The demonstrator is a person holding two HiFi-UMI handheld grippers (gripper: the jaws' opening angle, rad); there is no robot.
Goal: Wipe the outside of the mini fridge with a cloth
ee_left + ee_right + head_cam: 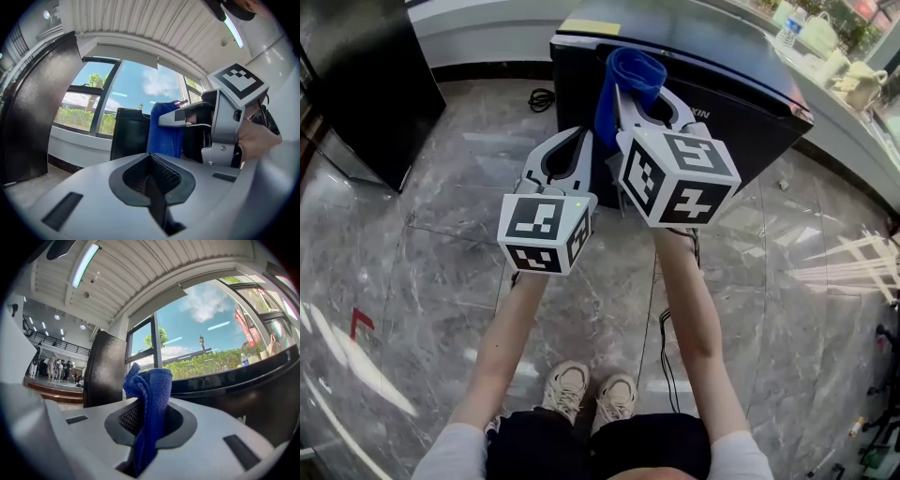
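The black mini fridge (741, 94) stands on the floor ahead of me, its flat top and front corner in the head view; its dark side also shows in the right gripper view (262, 390) and behind the cloth in the left gripper view (129, 133). My right gripper (649, 105) is shut on a blue cloth (628, 84), which sticks up folded from between its jaws (147, 399) and hangs over the fridge's near front edge. The left gripper (572, 150) is shut with nothing in it, held just left of and below the right one. The cloth (166, 129) is visible from the left gripper too.
A tall black cabinet (366, 84) stands at the left. A black cable (542, 97) lies coiled on the marble floor by the fridge, and another cord (667, 356) runs past my shoes. A white counter (853, 84) with bottles and bags curves along the right.
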